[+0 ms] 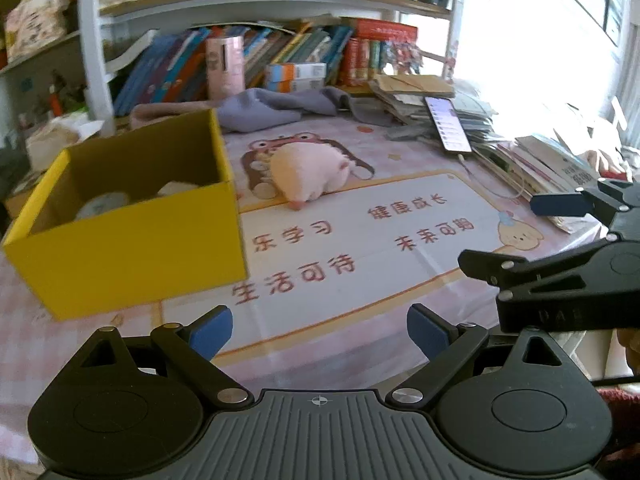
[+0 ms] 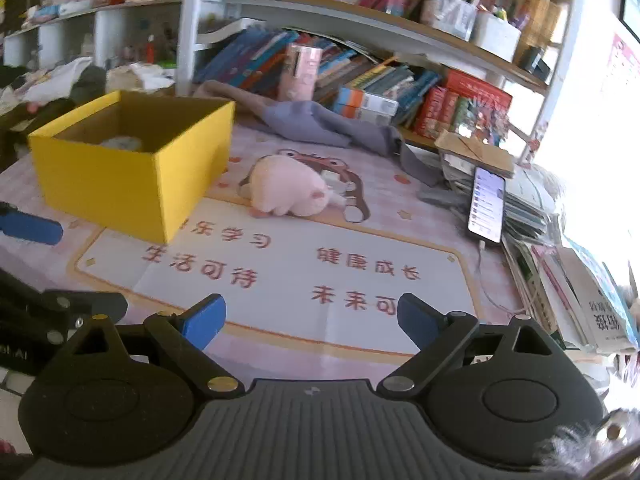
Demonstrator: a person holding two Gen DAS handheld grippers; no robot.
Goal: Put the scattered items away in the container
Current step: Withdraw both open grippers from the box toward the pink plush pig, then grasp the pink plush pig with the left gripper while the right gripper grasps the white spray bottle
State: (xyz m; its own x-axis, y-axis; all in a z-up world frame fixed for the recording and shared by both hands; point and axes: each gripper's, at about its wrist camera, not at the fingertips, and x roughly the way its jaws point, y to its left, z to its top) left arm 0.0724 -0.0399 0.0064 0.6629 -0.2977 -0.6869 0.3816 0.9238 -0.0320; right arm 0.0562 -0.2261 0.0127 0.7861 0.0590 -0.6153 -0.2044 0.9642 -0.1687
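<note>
I am holding the left tongs [image 1: 320,332] with their blue pads spread wide and nothing between them, hovering over the printed mat [image 1: 360,248] on the surface [image 1: 80,344]. I am keeping the right tongs [image 2: 310,318] wide apart too; the last bit of opening is barely noticeable, and nothing is sitting between those pads either. From the left tongs, the right pair is showing at the right edge, close beside them. The yellow box [image 1: 132,248] is standing ahead and to the left of the left tongs, open-topped, with pale things lying inside that I cannot make out. The pink plush toy [image 1: 310,172] is lying on the mat straight ahead of both tongs, just right of the box and apart from it. Farther ahead, a grey cloth [image 2: 320,124] is lying crumpled before the bookshelf [image 2: 360,16]. To the right, a lit phone [image 2: 487,204] is leaning on a stack of books [image 2: 528,216].
</note>
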